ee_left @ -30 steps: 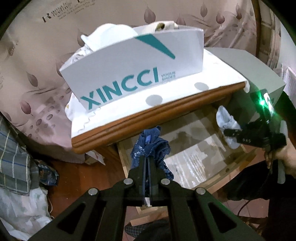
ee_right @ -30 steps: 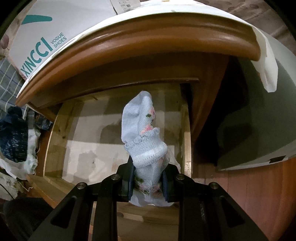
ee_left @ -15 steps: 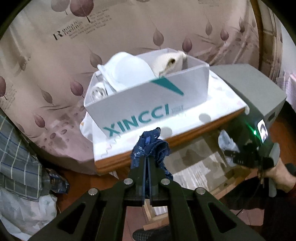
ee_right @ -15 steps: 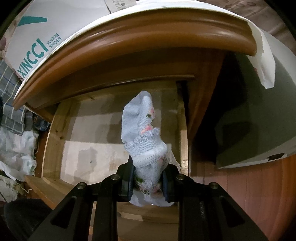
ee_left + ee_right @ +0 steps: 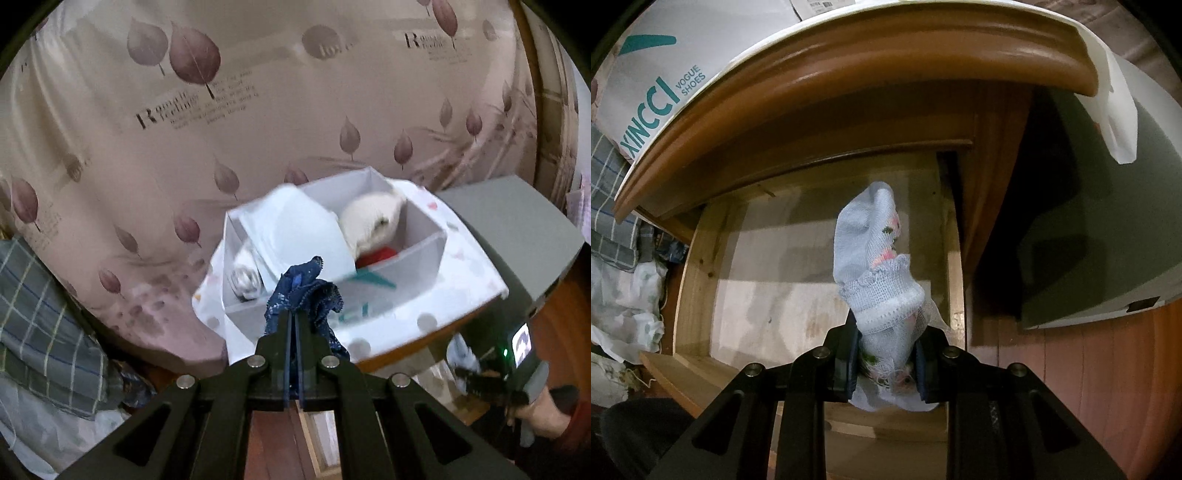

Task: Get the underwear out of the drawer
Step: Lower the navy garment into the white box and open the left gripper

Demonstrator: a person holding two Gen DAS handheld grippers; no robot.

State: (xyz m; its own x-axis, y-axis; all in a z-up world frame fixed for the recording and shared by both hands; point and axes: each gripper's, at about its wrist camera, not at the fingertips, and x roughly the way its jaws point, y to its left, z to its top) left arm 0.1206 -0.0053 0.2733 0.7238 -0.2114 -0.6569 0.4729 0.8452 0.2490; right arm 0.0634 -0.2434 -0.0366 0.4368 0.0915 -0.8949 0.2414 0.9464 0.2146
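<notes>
Underwear: dark blue piece (image 5: 303, 295) pinched in shut left gripper (image 5: 294, 325) jaws above shoebox (image 5: 424, 266) front edge; pale piece (image 5: 882, 280) clamped upright by right gripper (image 5: 886, 354) over drawer (image 5: 698, 258) right side.

The underwear (image 5: 301, 291) is dark blue with light specks. The sock (image 5: 875, 266) is pale blue with pink flowers. The box (image 5: 417, 273) is white with teal letters. The curtain (image 5: 184, 129) is pinkish with purple leaves.
</notes>
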